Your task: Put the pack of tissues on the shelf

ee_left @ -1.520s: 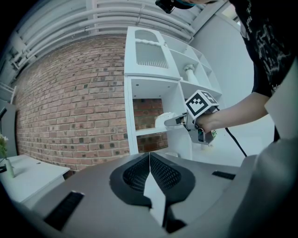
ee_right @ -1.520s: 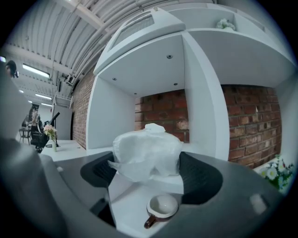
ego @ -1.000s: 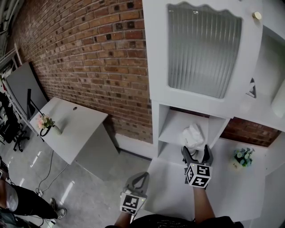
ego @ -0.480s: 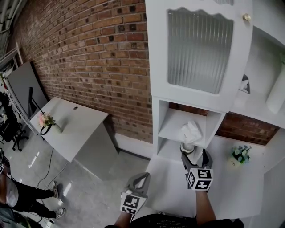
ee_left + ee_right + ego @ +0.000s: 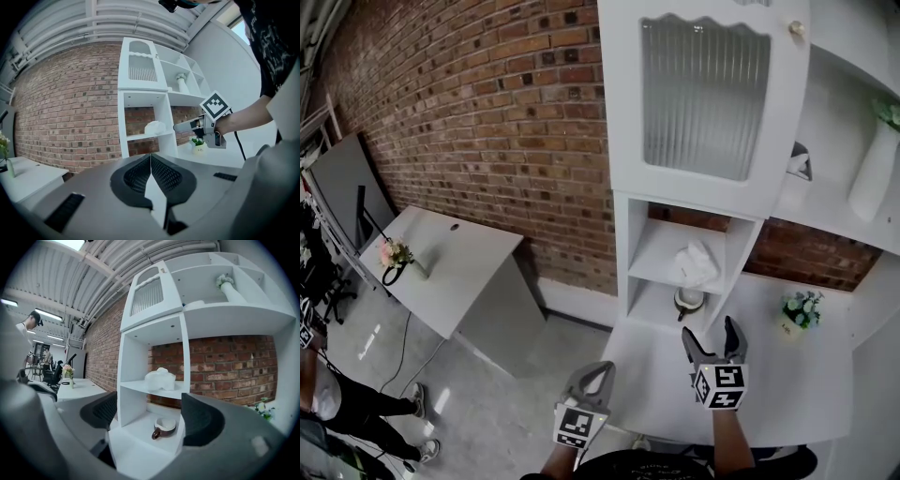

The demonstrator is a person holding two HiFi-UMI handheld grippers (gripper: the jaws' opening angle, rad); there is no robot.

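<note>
The white pack of tissues point(image 5: 695, 265) lies on the middle shelf of the white cabinet point(image 5: 652, 255); it also shows in the left gripper view point(image 5: 155, 127) and the right gripper view point(image 5: 160, 379). My right gripper point(image 5: 710, 336) is open and empty, held over the white counter a short way in front of the shelf. Its jaws frame the shelf in its own view point(image 5: 150, 420). My left gripper point(image 5: 598, 368) hangs lower left, off the counter's edge, its jaws shut together with nothing between them point(image 5: 150, 161).
A brown cup point(image 5: 688, 300) sits in the compartment under the tissues. A small potted plant point(image 5: 799, 311) stands on the counter point(image 5: 787, 394) to the right. A ribbed glass door point(image 5: 703, 94) and a white vase point(image 5: 870, 169) are above. A desk point(image 5: 441, 267) stands at the left by the brick wall.
My right gripper has drawn back from the shelf toward me, leaving the tissues lying on it. The head view has tilted up. The left gripper has barely moved.
</note>
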